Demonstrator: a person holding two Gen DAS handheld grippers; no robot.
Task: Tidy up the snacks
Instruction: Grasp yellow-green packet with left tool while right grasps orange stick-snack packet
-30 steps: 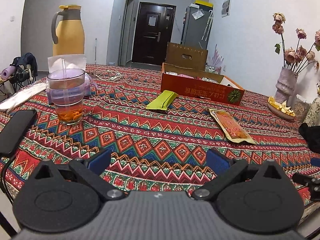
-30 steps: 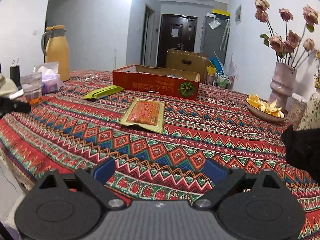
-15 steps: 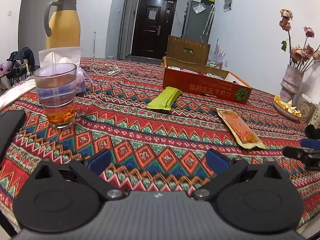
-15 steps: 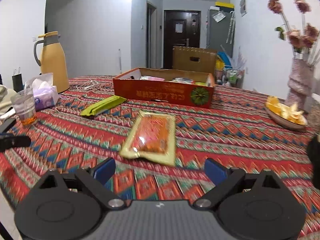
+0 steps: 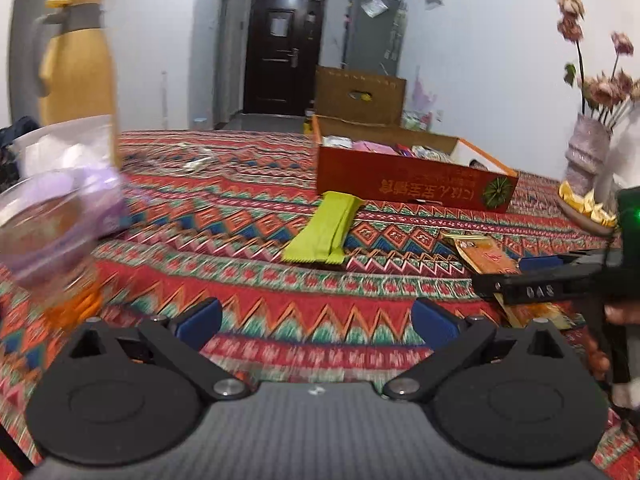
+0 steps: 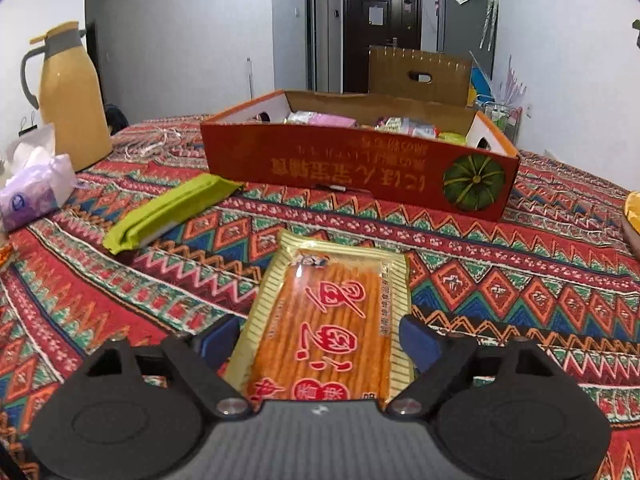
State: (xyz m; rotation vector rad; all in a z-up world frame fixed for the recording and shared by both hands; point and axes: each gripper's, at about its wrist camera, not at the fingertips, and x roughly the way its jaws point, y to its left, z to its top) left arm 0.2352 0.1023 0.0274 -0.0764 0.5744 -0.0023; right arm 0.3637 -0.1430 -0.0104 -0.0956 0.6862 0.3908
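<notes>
Two snack packets lie on the counter before the red box. Right hand-held gripper, jaws just closing but released, straddles the orange packet; left hand-held gripper gapes empty near the green packet.

Snack packet before box, wrapped bar left, jug far left

right tool: closing, astride orange snack packet | red box beyond
</notes>
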